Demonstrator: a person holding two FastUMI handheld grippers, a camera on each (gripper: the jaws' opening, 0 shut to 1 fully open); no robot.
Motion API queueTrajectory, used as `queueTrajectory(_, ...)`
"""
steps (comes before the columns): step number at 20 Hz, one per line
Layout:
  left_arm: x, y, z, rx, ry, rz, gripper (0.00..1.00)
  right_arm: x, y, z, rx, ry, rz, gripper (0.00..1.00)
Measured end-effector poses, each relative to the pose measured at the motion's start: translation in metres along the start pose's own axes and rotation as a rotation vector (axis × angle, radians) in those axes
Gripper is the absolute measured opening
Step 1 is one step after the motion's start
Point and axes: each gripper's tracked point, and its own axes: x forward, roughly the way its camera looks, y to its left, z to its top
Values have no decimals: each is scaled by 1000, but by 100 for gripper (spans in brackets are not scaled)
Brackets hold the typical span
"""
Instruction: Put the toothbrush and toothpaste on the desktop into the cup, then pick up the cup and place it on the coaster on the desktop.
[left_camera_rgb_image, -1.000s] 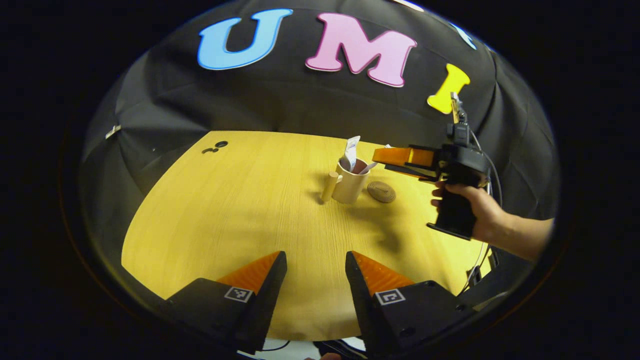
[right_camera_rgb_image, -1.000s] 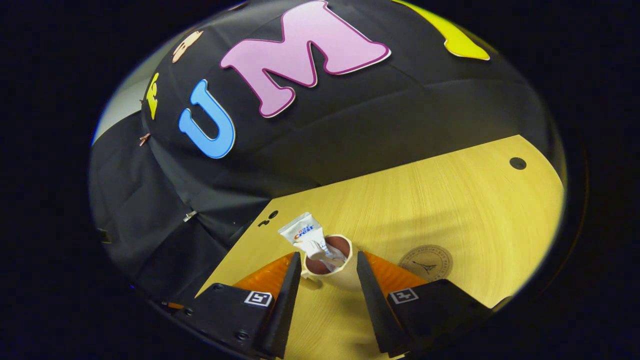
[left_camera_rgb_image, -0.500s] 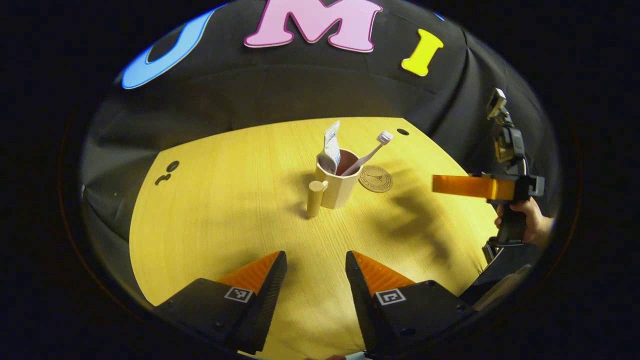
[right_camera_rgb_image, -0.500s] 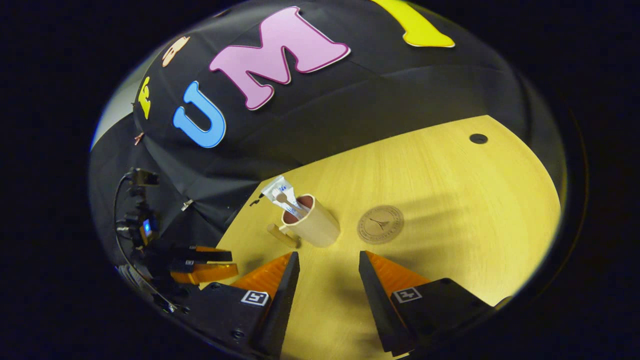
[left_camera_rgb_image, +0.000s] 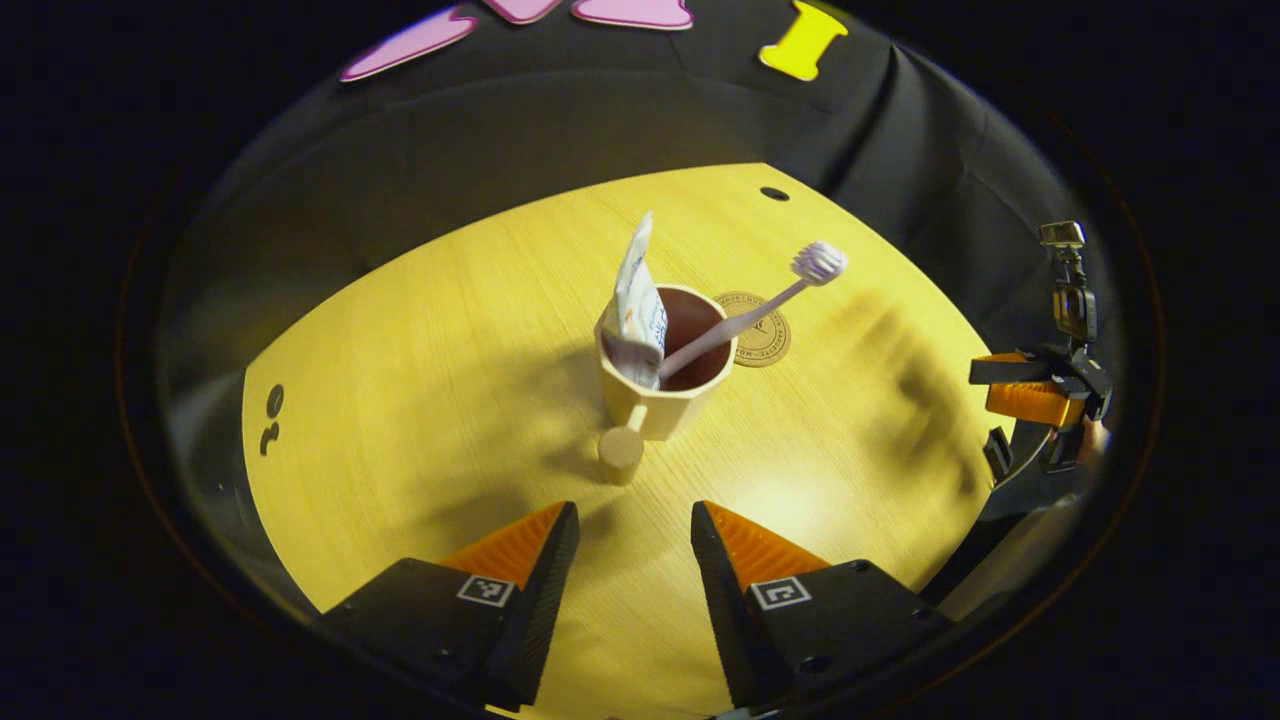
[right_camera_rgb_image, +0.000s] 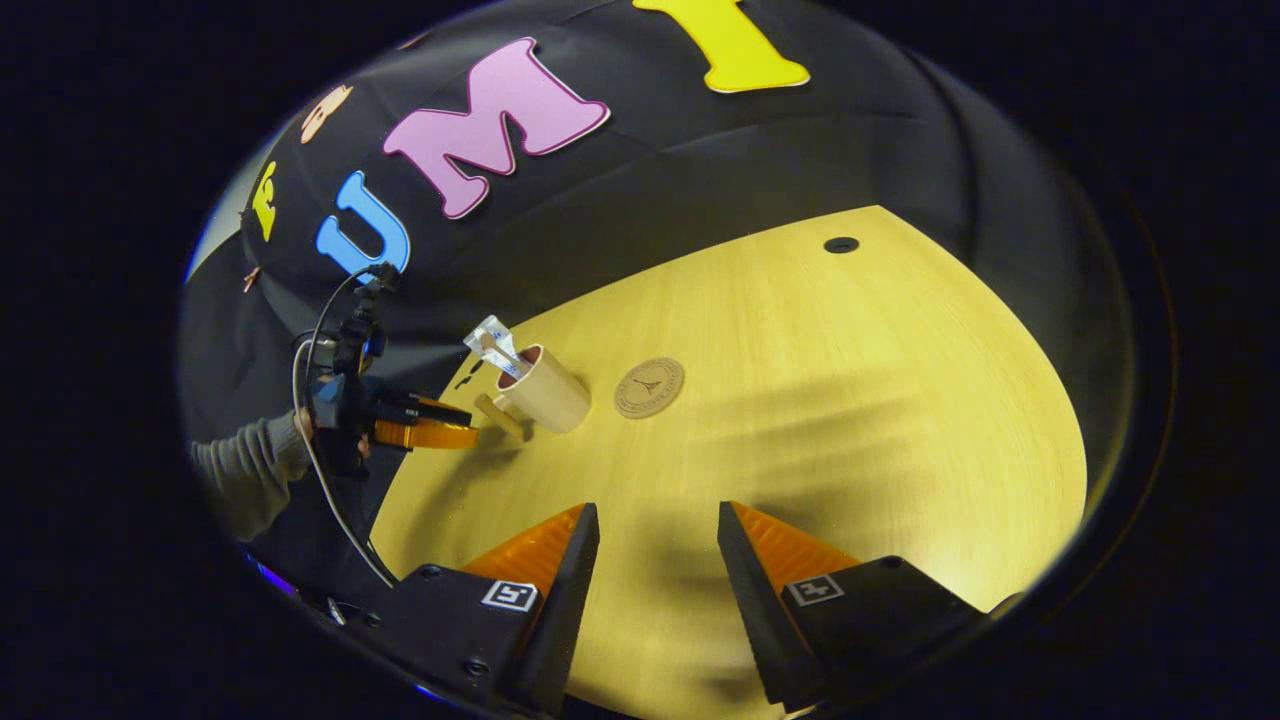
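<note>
Lower ends of the white toothpaste tube (left_camera_rgb_image: 634, 305) and the pale pink toothbrush (left_camera_rgb_image: 745, 315) are hidden inside the beige faceted cup (left_camera_rgb_image: 660, 385). The round brown coaster (left_camera_rgb_image: 762, 336) is partly covered by the cup rim. In the right gripper view, the coaster's printed emblem is too small to be resolved.

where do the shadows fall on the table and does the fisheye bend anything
Left gripper view: the cup casts a soft shadow toward the left, streaky shadows cross the table near the coaster, and the table edge bows into a curve. Right gripper view: broad faint bands of shadow lie right of the coaster, and the far table edge curves too.
</note>
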Motion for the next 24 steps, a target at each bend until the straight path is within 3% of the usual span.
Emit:
queueTrajectory(1, 8, 2, 5, 33, 21, 4, 73, -6, -6, -4, 7, 0, -15, 75)
queueTrajectory(3, 21, 5, 12, 89, 66, 10, 65, -17, -16, -12, 30, -1, -38, 75)
queueTrajectory(6, 39, 11, 17, 132, 148, 19, 61, -25, -26, -18, 61, -4, -61, 74)
queueTrajectory(8, 48, 16, 21, 169, 190, 40, 56, -29, -31, -18, 77, -10, -70, 74)
queueTrajectory(11, 56, 15, 28, 216, 235, 37, 41, -36, -39, -22, 99, -11, -83, 74)
queueTrajectory(14, 63, 13, 26, 225, 287, 30, 34, -39, -43, -26, 116, -7, -87, 74)
queueTrajectory(16, 67, 12, 24, 217, 289, 32, 29, -41, -47, -29, 133, -7, -93, 74)
queueTrajectory(24, 63, 1, 25, 111, 152, -14, 24, -49, -53, -28, 140, -4, -106, 74)
